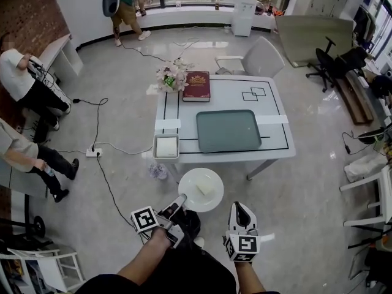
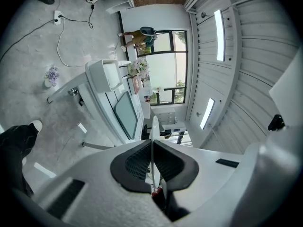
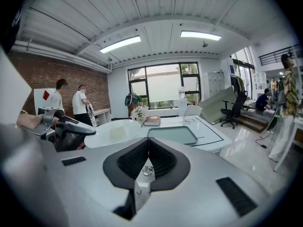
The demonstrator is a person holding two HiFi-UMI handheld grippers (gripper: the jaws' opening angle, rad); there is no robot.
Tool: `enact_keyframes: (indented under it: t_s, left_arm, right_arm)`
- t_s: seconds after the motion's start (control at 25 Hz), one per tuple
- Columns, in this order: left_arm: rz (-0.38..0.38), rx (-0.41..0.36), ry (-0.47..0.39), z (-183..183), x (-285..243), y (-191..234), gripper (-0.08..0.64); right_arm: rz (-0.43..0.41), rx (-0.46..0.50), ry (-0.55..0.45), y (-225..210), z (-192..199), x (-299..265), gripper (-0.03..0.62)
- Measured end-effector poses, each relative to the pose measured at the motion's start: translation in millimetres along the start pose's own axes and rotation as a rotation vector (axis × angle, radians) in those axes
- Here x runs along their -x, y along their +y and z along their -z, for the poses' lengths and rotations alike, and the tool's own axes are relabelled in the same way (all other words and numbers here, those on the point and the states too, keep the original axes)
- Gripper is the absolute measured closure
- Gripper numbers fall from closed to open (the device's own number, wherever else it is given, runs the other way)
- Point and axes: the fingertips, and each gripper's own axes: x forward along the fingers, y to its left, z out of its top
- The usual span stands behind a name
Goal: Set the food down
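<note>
A round white plate (image 1: 191,181) with a pale block of food (image 1: 204,189) on it hangs in the air in front of the white table (image 1: 277,122). My left gripper (image 1: 179,202) is shut on the plate's near rim. In the left gripper view that rim shows as a thin white edge (image 2: 153,143) pinched between the jaws. My right gripper (image 1: 240,213) is to the right of the plate, shut and empty. The right gripper view shows its jaws closed (image 3: 148,151), with the plate (image 3: 102,137) and food (image 3: 118,131) to its left.
On the table lie a grey-green tray (image 1: 228,130), a red book (image 1: 196,86), flowers (image 1: 172,76) and a white square container (image 1: 166,146). A chair (image 1: 260,57) stands behind the table. People are at the left and back, and cables (image 1: 98,146) cross the floor.
</note>
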Motion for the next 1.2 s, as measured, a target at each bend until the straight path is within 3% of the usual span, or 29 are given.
enact_keyframes:
  t_s: [0.44, 0.8, 1.2]
  left_arm:
    - [0.006, 0.025, 0.051, -65.4, -99.1, -2.6, 0.545]
    - [-0.013, 0.027, 0.096, -114.7, -149.1, 3.9, 0.545]
    - [-0.016, 0.036, 0.097, -136.3, -192.0, 6.6, 0.545]
  right_arm:
    - [0.026, 0.004, 0.035, -31.5, -36.6, -101.5, 0.583]
    - [0.069, -0.011, 0.053, -41.3, -54.9, -160.1, 0.583]
    - [0.063, -0.017, 0.072, -59.4, -64.5, -200.6, 0.583]
